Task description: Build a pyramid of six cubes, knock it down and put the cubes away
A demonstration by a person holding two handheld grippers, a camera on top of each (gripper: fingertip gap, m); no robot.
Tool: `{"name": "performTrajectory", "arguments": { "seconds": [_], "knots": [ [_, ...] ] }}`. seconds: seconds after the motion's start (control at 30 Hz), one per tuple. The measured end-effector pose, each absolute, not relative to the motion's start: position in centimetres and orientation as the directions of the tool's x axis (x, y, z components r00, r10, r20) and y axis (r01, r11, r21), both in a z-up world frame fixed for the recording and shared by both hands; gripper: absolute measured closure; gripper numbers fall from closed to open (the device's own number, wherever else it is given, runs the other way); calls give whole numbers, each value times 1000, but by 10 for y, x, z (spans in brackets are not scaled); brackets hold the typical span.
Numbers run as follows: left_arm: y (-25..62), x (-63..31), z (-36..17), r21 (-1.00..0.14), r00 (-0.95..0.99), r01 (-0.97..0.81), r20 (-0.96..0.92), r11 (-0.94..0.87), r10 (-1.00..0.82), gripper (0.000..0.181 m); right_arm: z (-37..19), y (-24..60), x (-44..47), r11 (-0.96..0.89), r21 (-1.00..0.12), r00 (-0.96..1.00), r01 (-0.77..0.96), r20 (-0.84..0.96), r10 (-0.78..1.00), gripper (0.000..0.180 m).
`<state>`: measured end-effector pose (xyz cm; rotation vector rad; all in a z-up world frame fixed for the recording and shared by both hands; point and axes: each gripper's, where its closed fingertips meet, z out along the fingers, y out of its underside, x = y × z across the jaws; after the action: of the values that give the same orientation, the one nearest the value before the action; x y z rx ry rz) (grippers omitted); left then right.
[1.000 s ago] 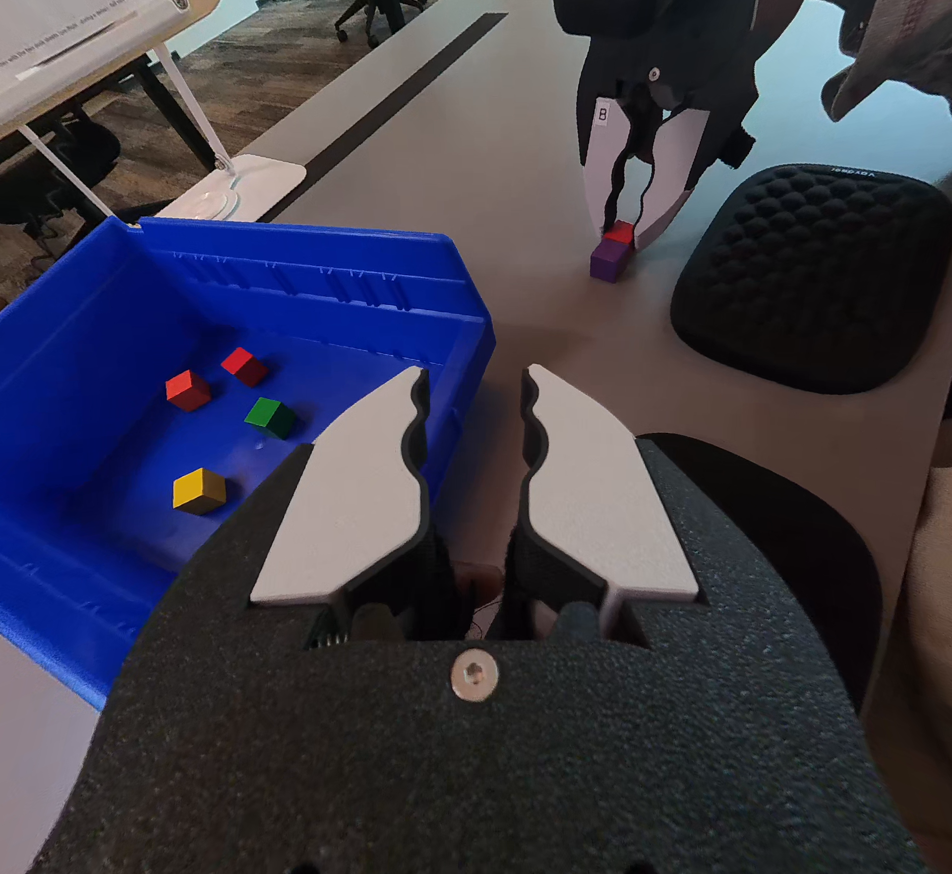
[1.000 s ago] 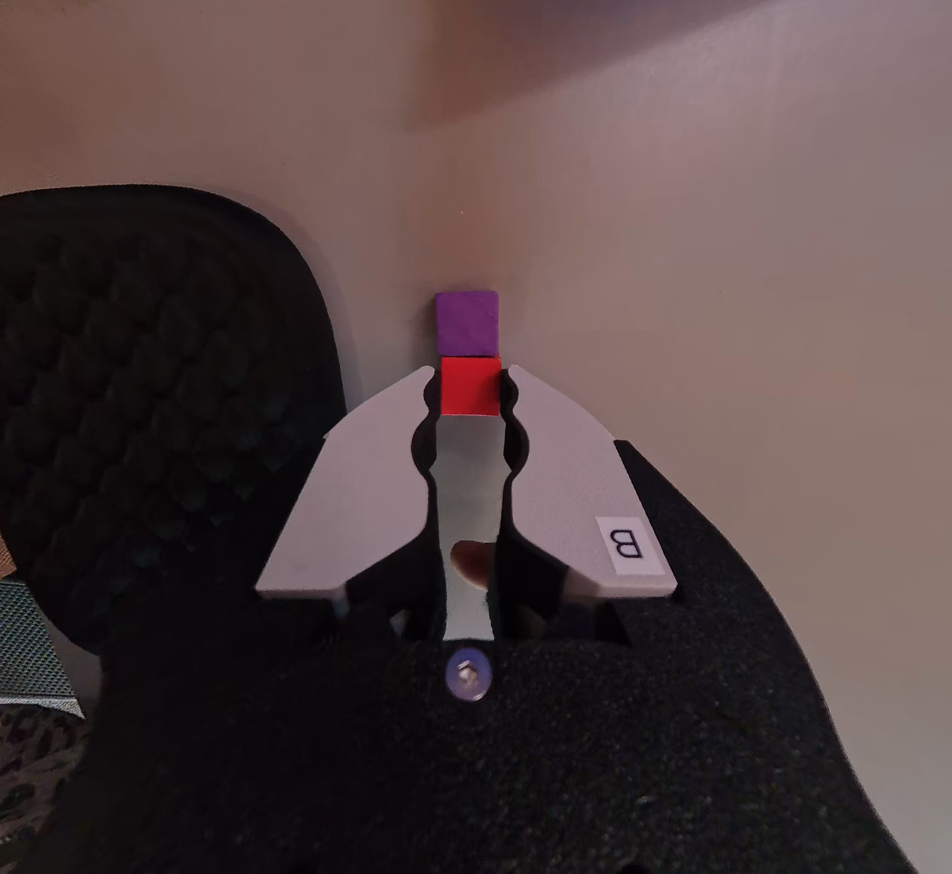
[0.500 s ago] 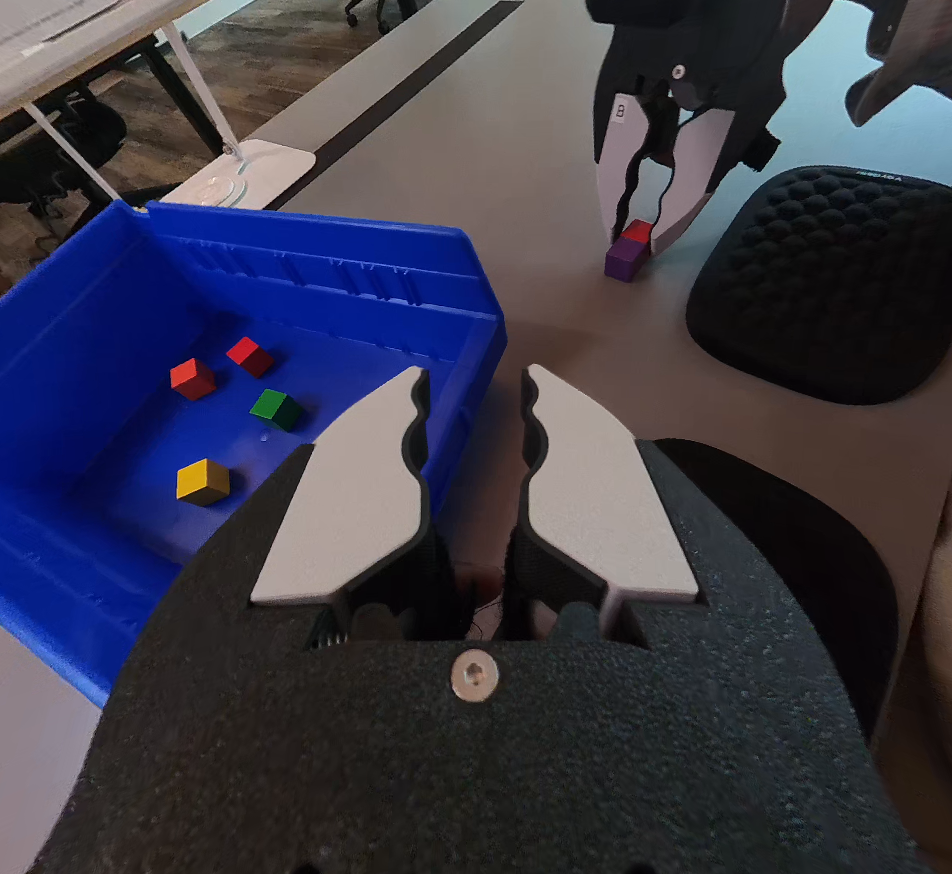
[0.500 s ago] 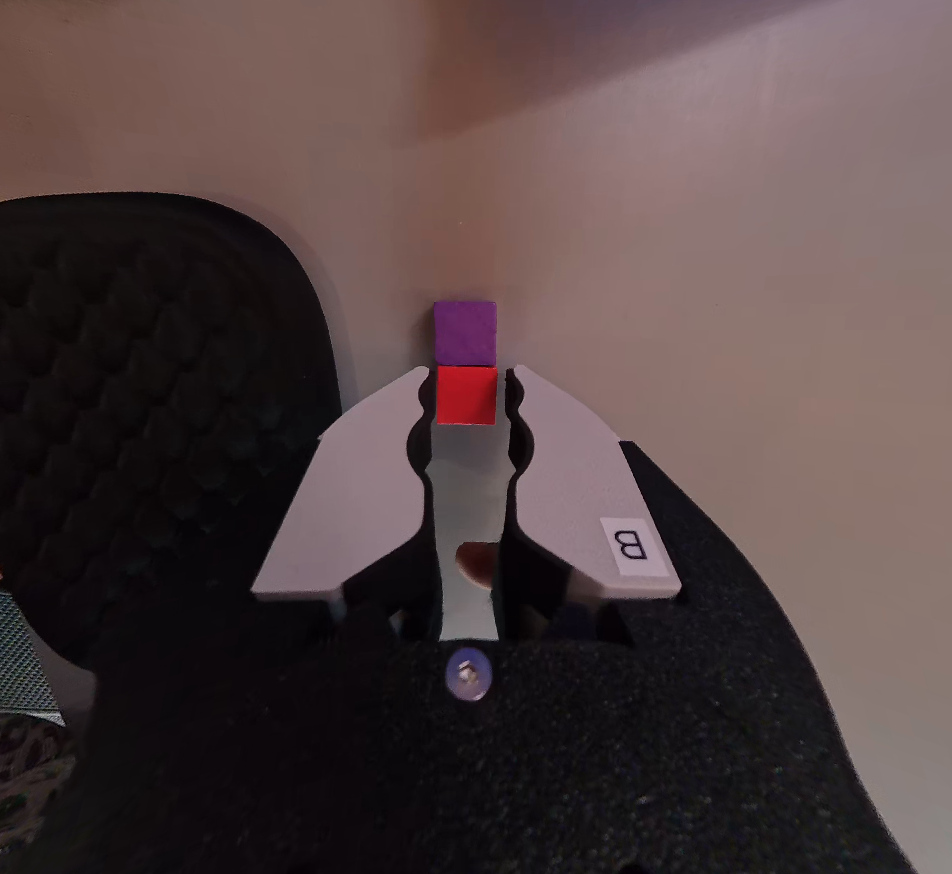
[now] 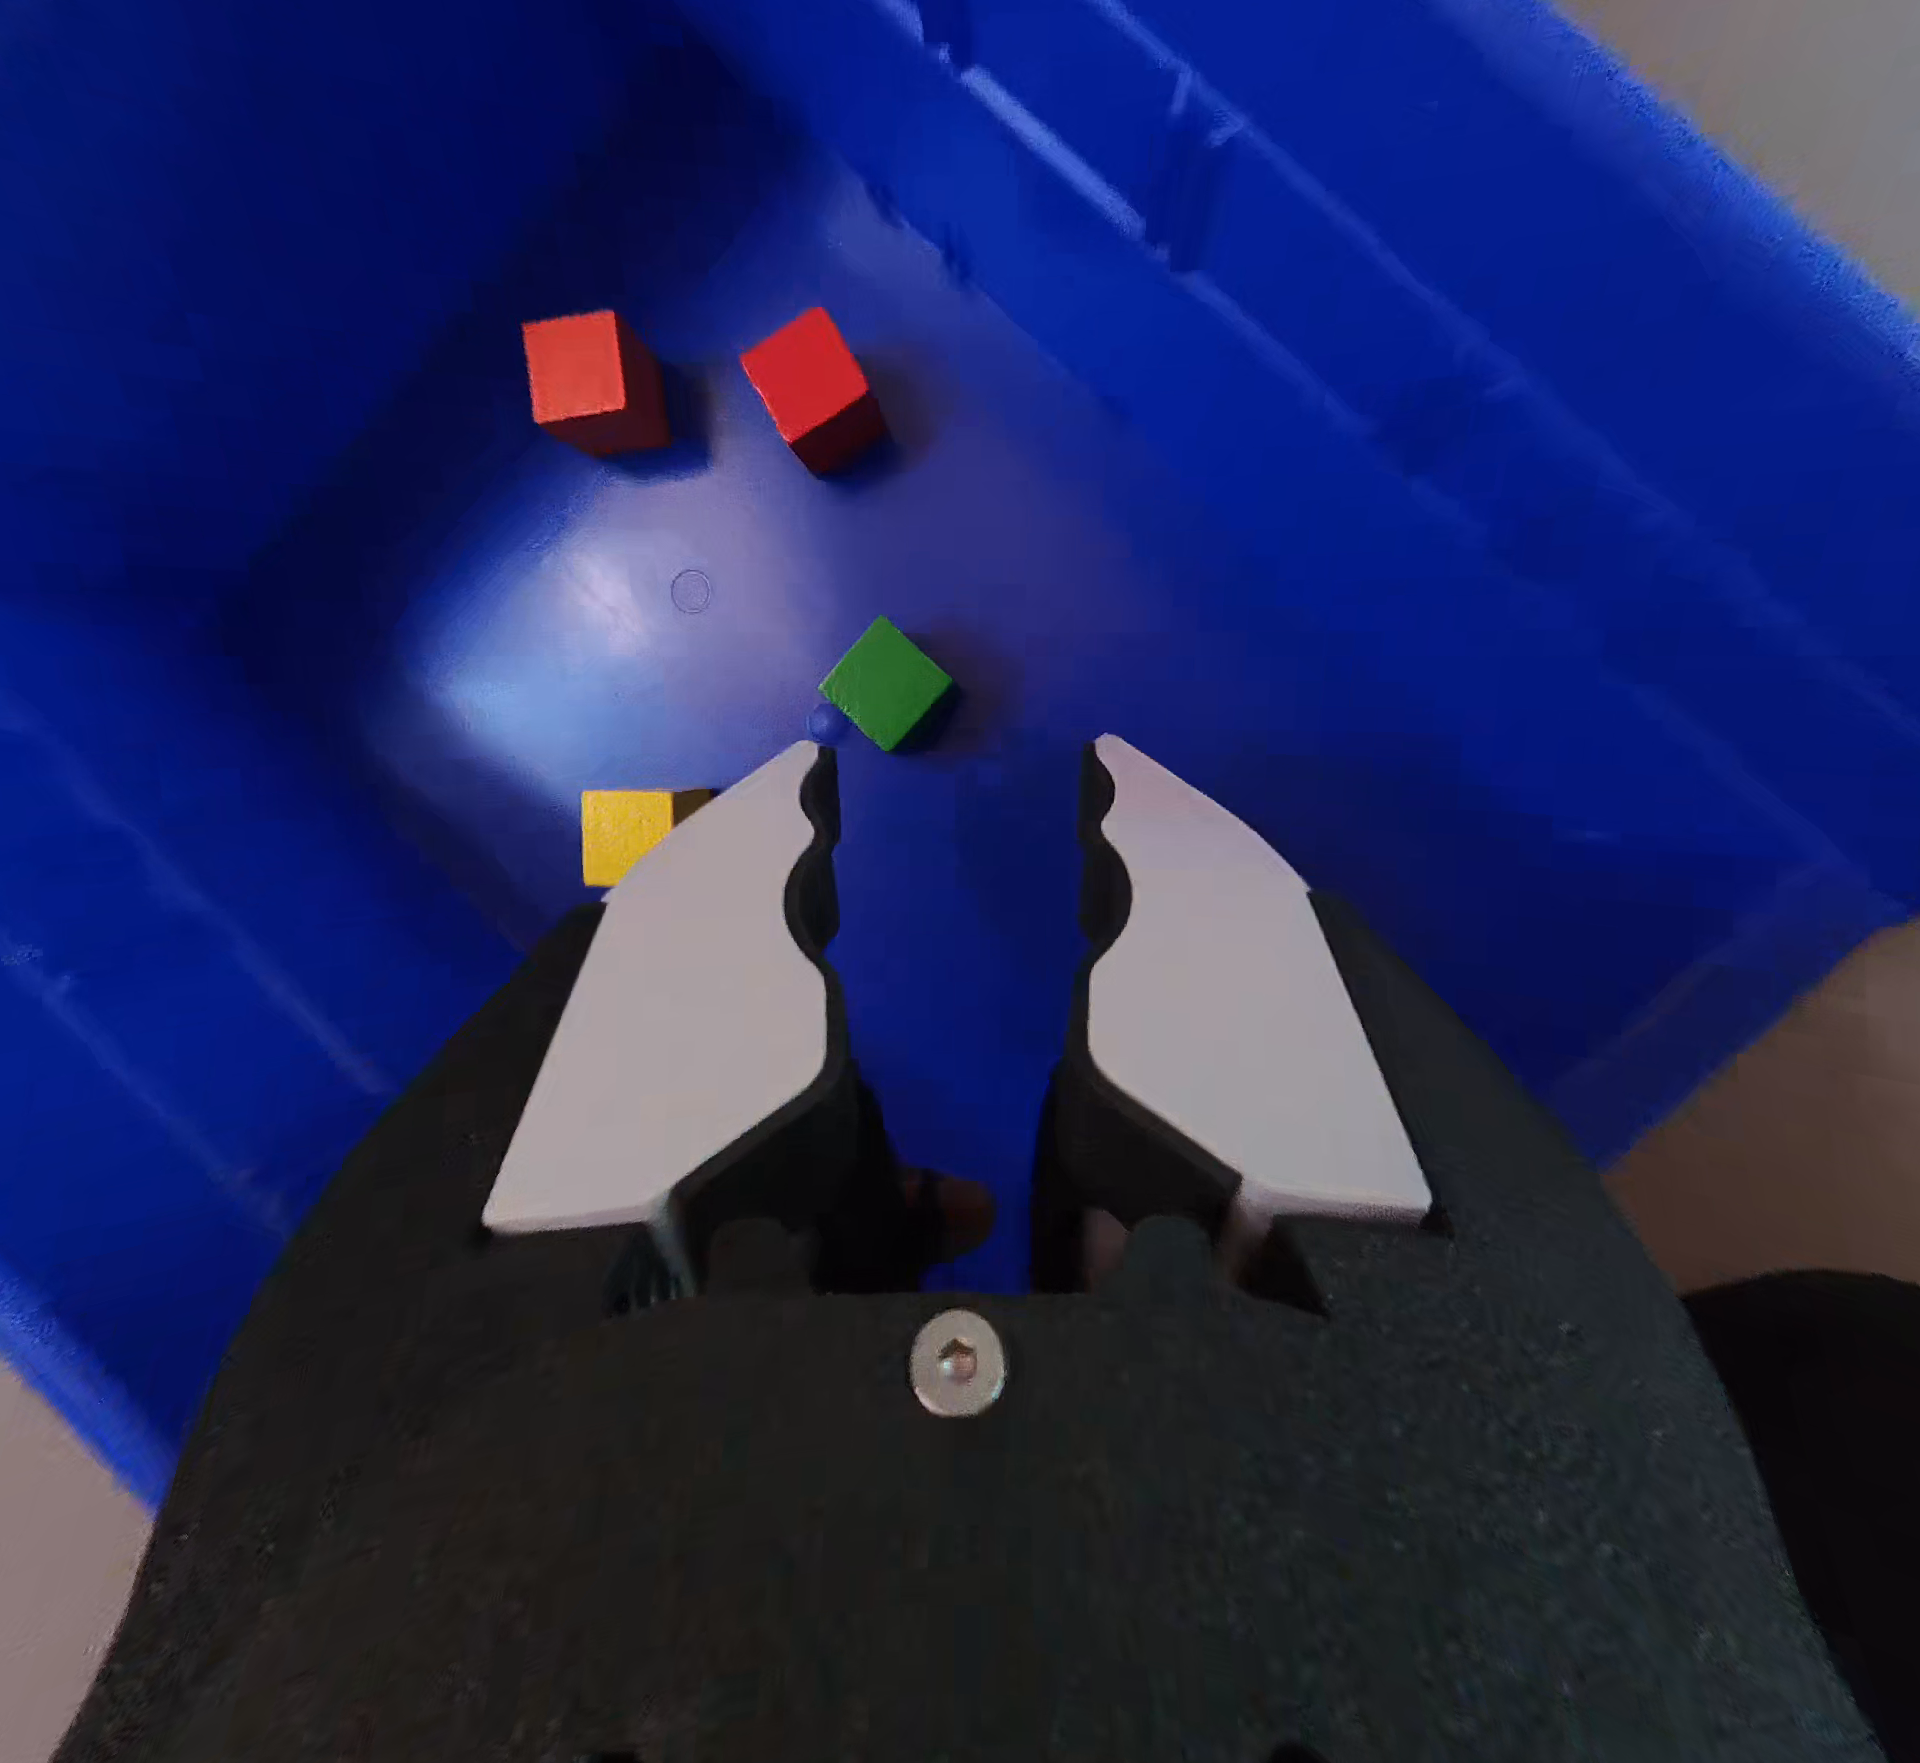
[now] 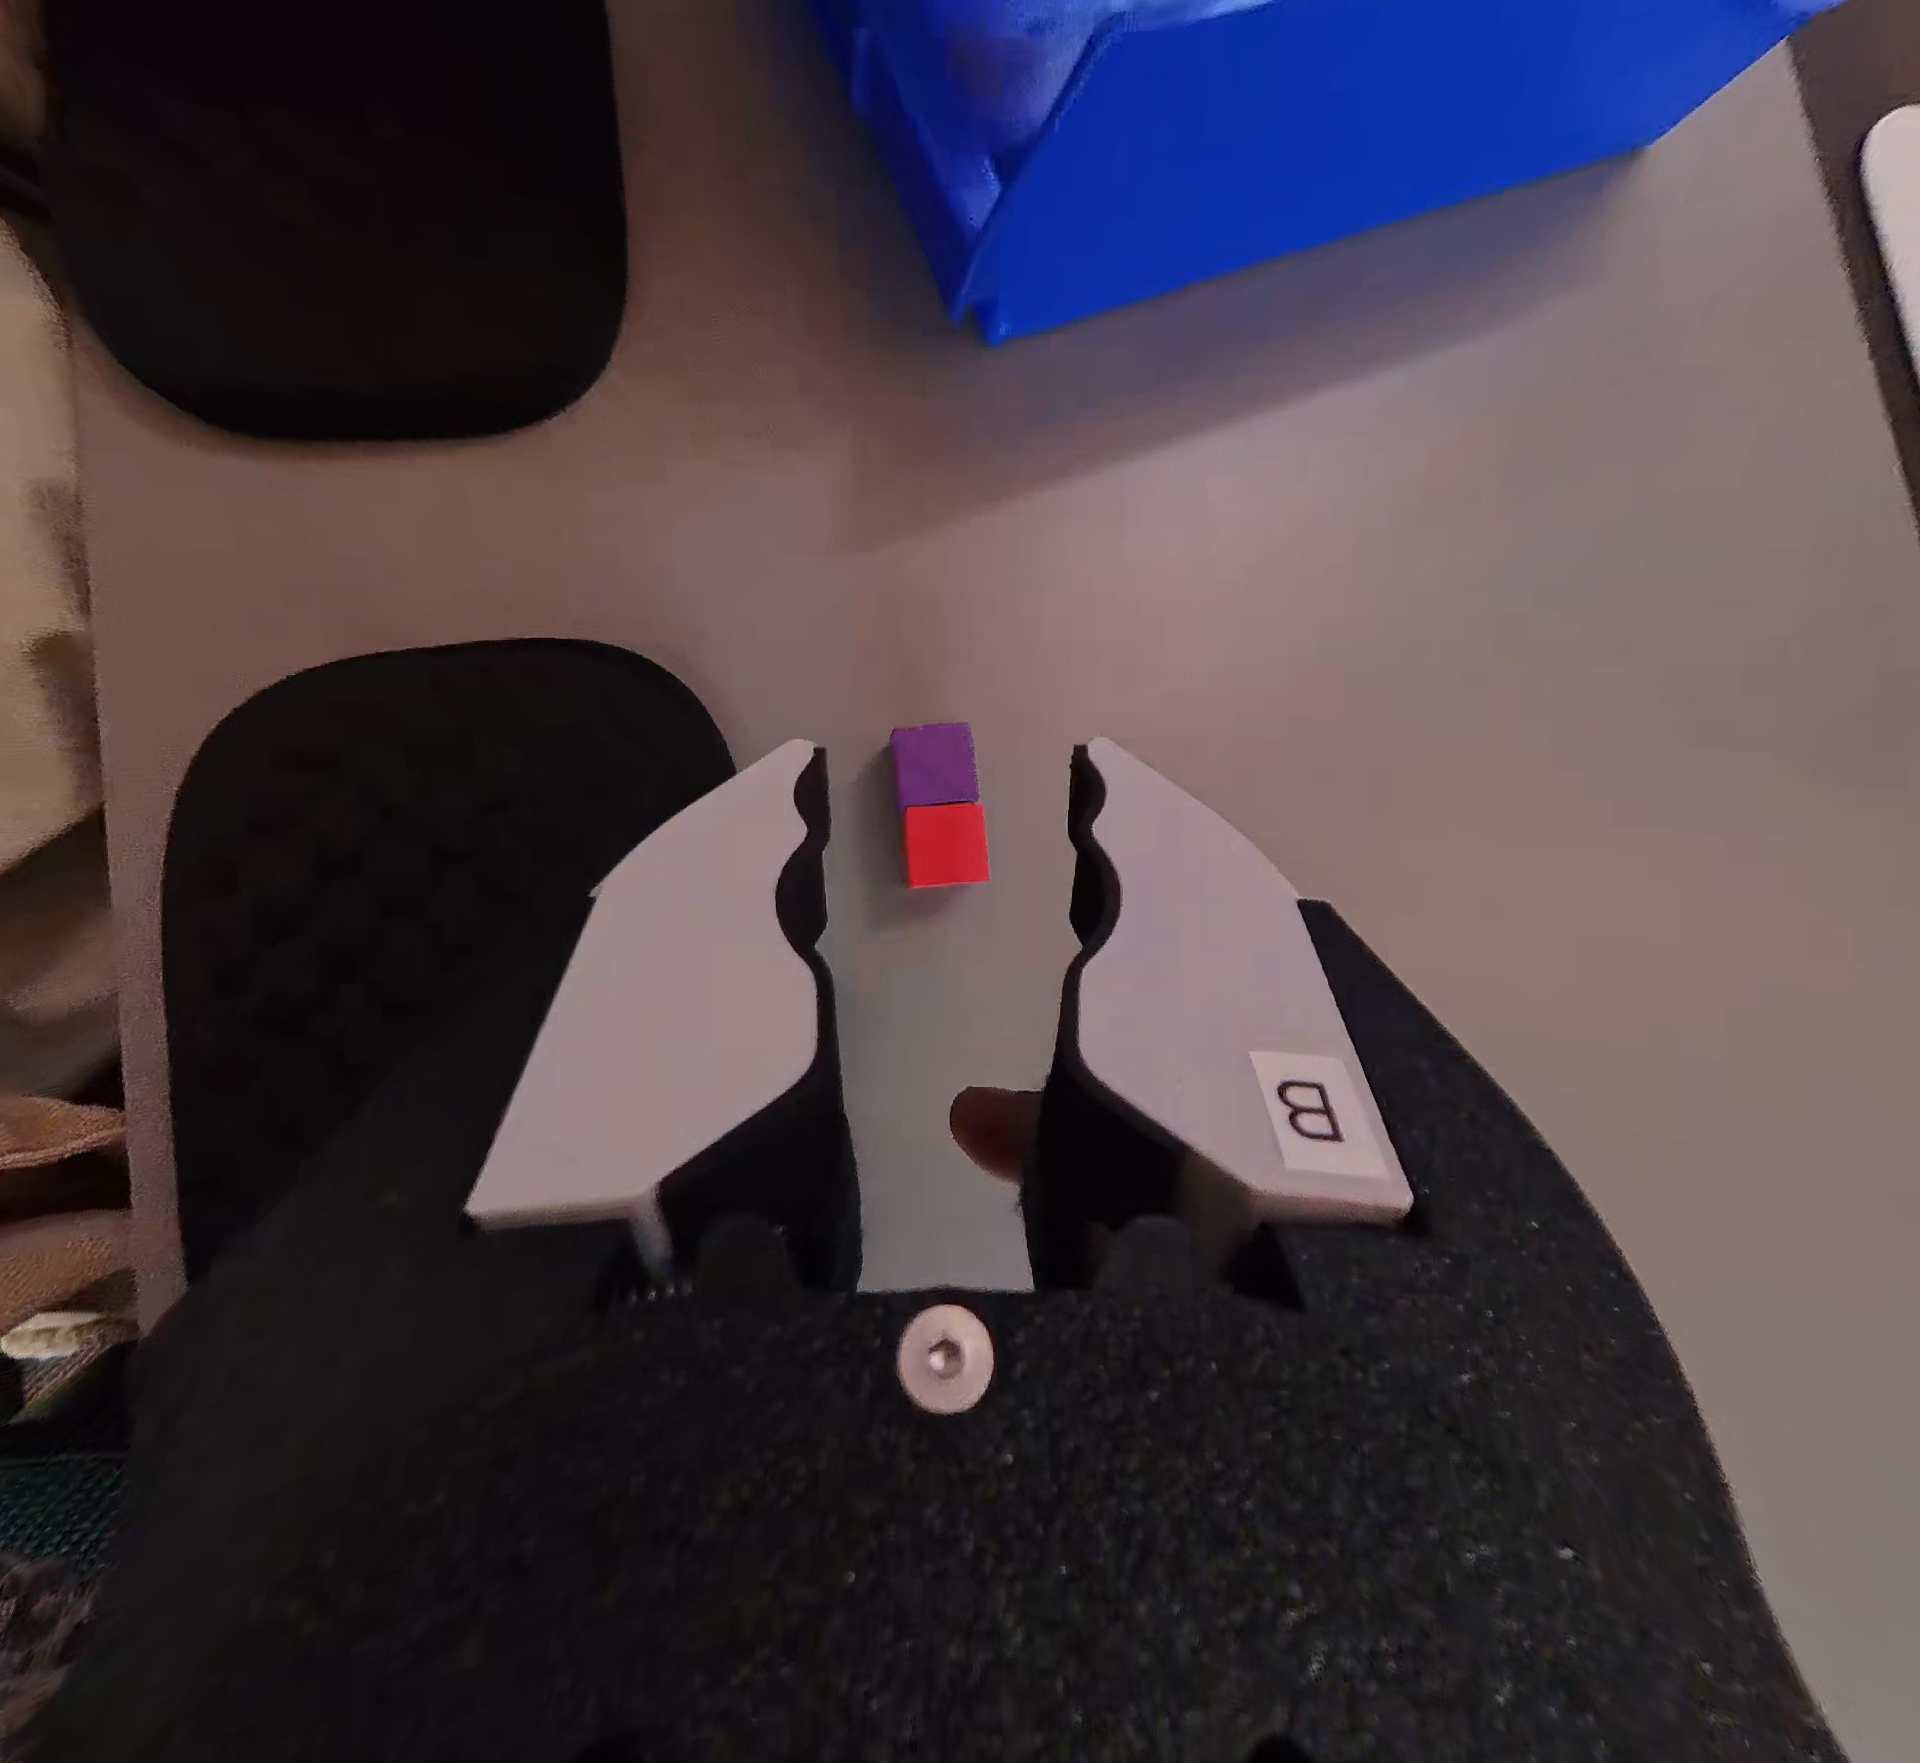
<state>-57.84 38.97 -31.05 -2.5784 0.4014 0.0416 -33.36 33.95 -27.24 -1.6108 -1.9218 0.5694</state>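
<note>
My left gripper (image 5: 954, 747) is open and empty, pointing down into the blue bin (image 5: 1351, 279). On the bin floor lie two red cubes (image 5: 577, 368) (image 5: 805, 378), a green cube (image 5: 885, 683) just beyond my fingertips, and a yellow cube (image 5: 623, 835) partly hidden by my left finger. My right gripper (image 6: 948, 752) is open and empty, held above a purple cube (image 6: 932, 765) and a red cube (image 6: 943, 843) that touch side by side on the grey table. The bin (image 6: 1299, 144) also shows in the right wrist view at the top, with the left gripper blurred inside it.
Two black pads lie on the table, one (image 6: 322, 134) at the upper left and one (image 6: 416, 861) just left of the two cubes. Bare grey table (image 6: 1455, 622) lies between the cubes and the bin. A white object (image 6: 1891, 227) sits at the right edge. One gripper's finger ends stand about 25 cm off the other's.
My left gripper swung left and tipped down into the bin. My right gripper let go of the red cube, opened wider and rose away from the two cubes.
</note>
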Motion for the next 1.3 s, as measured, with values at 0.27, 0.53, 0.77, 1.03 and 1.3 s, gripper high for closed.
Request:
{"name": "performTrajectory", "arguments": {
  "seconds": [0.27,0.53,0.77,1.03,1.3],
  "knots": [
    [410,-590,-339,-413,938,-346,-169,-843,-302,150,-264,330,-328,217,-669,-118,711,191,974,136],
    [387,-525,-252,-827,859,-193,118,-529,-497,151,-229,313,-360,189,-856,-76,480,174,982,138],
    [286,-445,-116,-785,225,549,470,-288,-853,151,-135,290,-410,259,-966,53,-24,258,965,141],
    [264,-429,-112,-691,39,614,509,-381,-860,152,-118,262,-440,439,-898,48,-28,437,898,154],
    [271,-436,-155,-874,410,325,474,-361,-779,133,-138,276,-411,468,-871,-13,148,472,882,158]
  ]
}}
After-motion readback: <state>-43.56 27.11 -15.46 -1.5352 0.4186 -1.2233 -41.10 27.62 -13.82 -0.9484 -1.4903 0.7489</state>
